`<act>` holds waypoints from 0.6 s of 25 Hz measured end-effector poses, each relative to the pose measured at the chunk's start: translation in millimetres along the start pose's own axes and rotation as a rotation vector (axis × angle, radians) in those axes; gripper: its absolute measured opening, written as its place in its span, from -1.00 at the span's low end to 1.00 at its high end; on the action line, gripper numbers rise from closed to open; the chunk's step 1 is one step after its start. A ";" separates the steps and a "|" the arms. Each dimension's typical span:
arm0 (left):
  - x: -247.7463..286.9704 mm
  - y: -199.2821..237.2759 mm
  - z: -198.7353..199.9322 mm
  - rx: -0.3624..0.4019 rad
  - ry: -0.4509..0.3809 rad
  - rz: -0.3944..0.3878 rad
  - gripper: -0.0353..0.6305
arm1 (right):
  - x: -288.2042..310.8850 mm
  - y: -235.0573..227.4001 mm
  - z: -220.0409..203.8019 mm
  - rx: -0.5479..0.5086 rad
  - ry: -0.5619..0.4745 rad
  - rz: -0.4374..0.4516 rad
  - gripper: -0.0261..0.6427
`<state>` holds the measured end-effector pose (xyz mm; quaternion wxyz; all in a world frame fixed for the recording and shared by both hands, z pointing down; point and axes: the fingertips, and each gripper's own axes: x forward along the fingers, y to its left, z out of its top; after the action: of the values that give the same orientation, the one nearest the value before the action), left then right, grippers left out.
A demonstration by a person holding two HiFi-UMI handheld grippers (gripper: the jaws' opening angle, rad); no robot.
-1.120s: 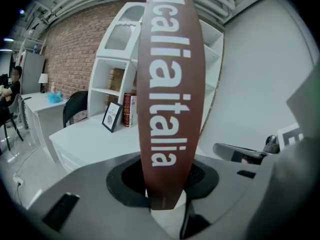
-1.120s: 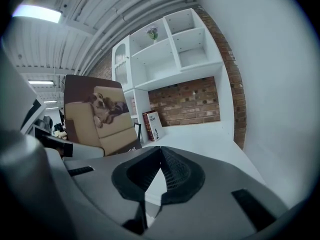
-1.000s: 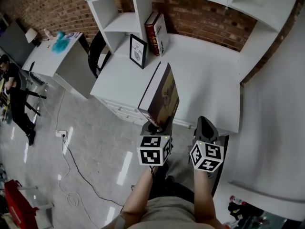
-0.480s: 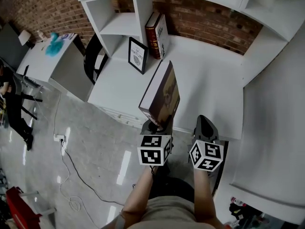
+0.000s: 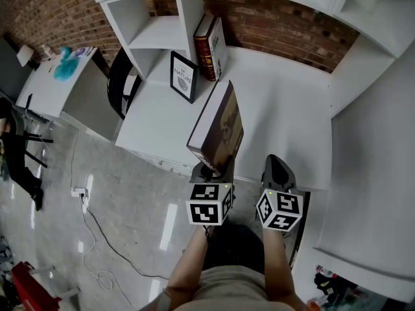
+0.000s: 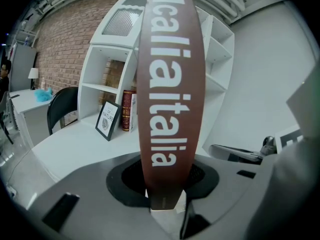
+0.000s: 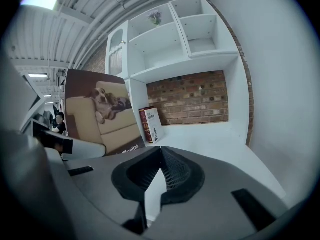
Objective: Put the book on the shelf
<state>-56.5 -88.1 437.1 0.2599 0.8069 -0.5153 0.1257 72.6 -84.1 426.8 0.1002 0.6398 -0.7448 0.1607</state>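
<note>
Left gripper (image 5: 211,170) is clamped on the lower end of the upright brown book (image 5: 218,129). Right gripper (image 5: 277,172), alongside, is closed on nothing. Both have advanced, and the white shelf unit (image 5: 162,34) ahead is nearer. Judgement: still carrying, book not yet placed.

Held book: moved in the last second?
Yes. In the head view the book in the left tongs has edged forward, its far end nearer the framed picture on the white desk.

Framed nature print (image 5: 183,76) upright on the white tabletop (image 5: 285,128), two books (image 5: 211,47) leaning just behind it, black chair (image 5: 113,83) at its left edge.
</note>
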 end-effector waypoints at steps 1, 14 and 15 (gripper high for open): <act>1.5 1.2 -0.2 -0.001 0.002 -0.001 -0.45 | 1.1 0.2 -0.6 0.000 0.002 -0.001 -0.87; 29.2 0.7 12.7 0.021 0.020 -0.005 -0.45 | 25.0 -8.8 12.1 -0.008 -0.007 -0.001 -0.87; 33.1 -0.5 13.8 0.022 0.021 -0.005 -0.45 | 28.5 -11.0 12.8 -0.008 -0.008 0.000 -0.87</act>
<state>-42.5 -120.9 441.0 0.2566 0.8097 -0.5090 0.1394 79.6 -116.5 426.2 0.1000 0.6401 -0.7458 0.1552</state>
